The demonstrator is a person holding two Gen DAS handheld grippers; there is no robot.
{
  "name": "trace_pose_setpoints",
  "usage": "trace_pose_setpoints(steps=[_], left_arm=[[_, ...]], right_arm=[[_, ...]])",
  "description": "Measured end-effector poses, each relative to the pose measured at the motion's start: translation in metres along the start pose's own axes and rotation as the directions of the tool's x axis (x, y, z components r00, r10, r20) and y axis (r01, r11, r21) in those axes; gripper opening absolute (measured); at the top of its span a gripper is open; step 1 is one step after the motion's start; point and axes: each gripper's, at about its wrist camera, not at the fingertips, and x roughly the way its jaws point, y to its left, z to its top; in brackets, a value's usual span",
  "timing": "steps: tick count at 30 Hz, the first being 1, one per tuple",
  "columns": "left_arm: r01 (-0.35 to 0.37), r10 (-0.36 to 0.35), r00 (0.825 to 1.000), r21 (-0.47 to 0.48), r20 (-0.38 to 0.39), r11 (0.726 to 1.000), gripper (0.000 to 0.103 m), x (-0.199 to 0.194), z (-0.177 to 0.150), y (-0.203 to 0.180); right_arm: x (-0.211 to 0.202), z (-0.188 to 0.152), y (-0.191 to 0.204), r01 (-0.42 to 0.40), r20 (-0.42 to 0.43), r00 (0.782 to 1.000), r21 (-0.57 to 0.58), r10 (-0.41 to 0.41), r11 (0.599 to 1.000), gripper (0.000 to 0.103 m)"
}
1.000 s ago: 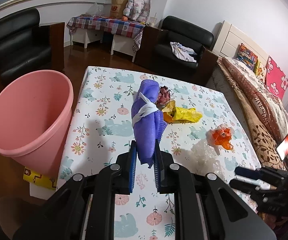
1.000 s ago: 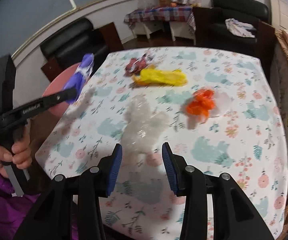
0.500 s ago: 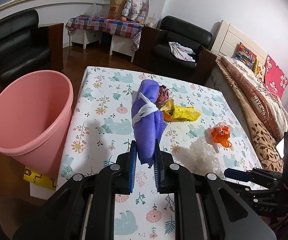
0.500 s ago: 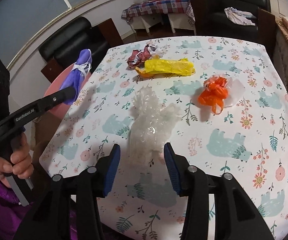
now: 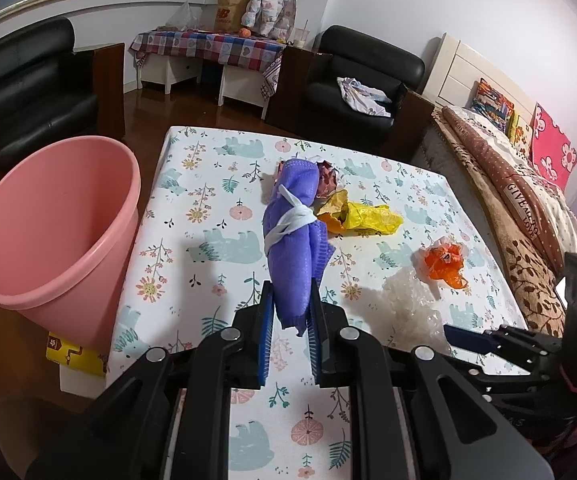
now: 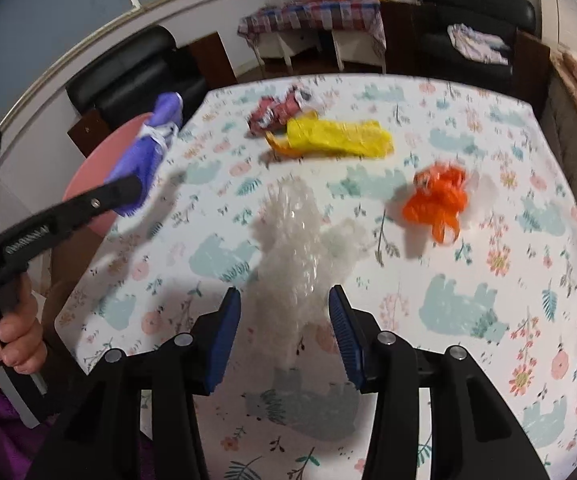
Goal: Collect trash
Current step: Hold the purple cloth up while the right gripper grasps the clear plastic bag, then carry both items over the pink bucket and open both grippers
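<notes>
My left gripper (image 5: 290, 300) is shut on a purple mesh bundle (image 5: 292, 232) tied with a white strip, held above the floral table (image 5: 192, 216). In the right wrist view that bundle (image 6: 152, 148) hangs at the left. My right gripper (image 6: 284, 312) is low over a crumpled piece of clear bubble wrap (image 6: 300, 248). Its jaws are closing, with the wrap between the blue pads and a thin gap on each side. Further back lie a yellow bag (image 6: 340, 138), an orange bag (image 6: 436, 200) and a red wrapper (image 6: 276, 112).
A pink bin (image 5: 48, 240) stands on the floor against the table's left edge, with a yellow-and-white box (image 5: 76, 360) at its foot. Black armchairs (image 5: 352, 84) stand beyond the table, and a bed (image 5: 528, 208) runs along its right side.
My right gripper has moved forward and down, so the bubble wrap now sits between its jaws, which have narrowed. The left gripper and purple bundle have stayed put.
</notes>
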Motion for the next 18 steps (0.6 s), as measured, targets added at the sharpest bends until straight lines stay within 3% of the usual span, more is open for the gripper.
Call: trace_pose_setpoints(steps=[3, 10, 18], left_arm=[[0.003, -0.003, 1.0, -0.001, 0.0, 1.0, 0.015, 0.0, 0.0, 0.0], [0.01, -0.009, 1.0, -0.012, 0.025, 1.0, 0.015, -0.006, 0.002, 0.007], [-0.068, 0.072, 0.993, -0.045, 0.094, 0.997, 0.015, -0.026, 0.01, 0.029]], right_arm=[[0.001, -0.001, -0.003, -0.019, 0.004, 1.0, 0.011, 0.019, 1.0, 0.027], [-0.013, 0.009, 0.007, -0.011, 0.081, 0.997, -0.031, 0.014, 0.999, 0.024], [-0.013, 0.043, 0.044, -0.065, 0.138, 0.987, -0.105, 0.079, 0.992, 0.024]])
